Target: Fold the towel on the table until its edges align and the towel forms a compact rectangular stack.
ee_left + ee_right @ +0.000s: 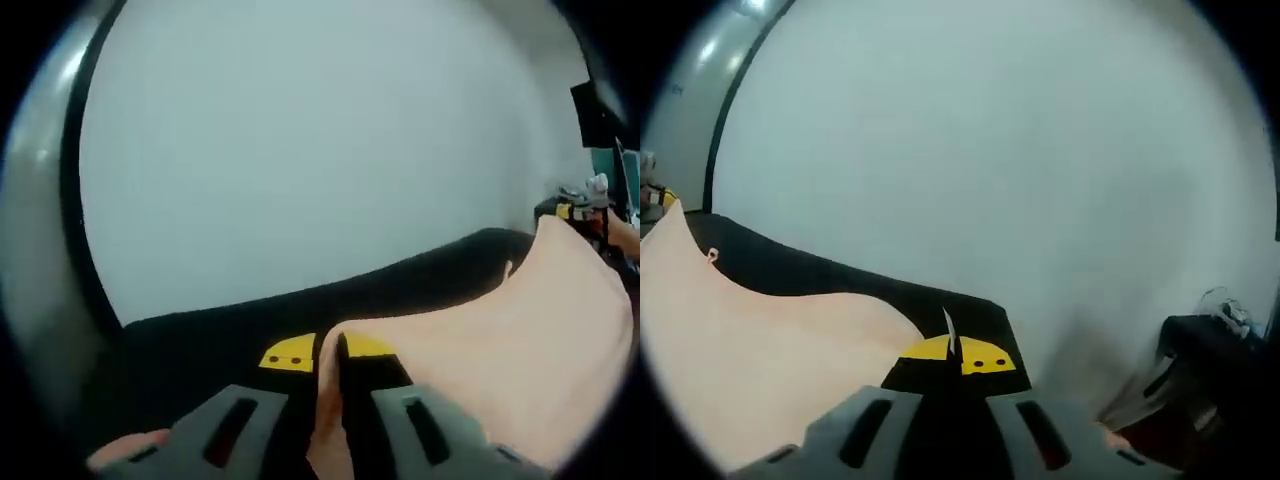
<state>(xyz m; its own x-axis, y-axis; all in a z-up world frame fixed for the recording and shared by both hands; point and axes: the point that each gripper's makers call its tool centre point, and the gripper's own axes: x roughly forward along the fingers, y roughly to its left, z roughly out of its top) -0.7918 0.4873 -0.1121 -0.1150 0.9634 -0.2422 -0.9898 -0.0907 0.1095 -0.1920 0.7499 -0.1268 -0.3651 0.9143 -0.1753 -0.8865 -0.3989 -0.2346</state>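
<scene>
Towel (520, 340) peach, lifted and stretched over black table (200, 340) | left gripper (330, 365) pinching its edge | right gripper (952, 352) pinching another edge | white wall (1020, 150) behind

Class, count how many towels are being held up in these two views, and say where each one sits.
1. A single peach towel spans both views: the left gripper pinches one edge, the right gripper the other, and the cloth hangs between them. Anything below the frames could be hidden.

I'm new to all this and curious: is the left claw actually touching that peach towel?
Touching. In the left gripper view, the left claw is shut on an edge of the towel, with the cloth running up between its two jaws.
</scene>
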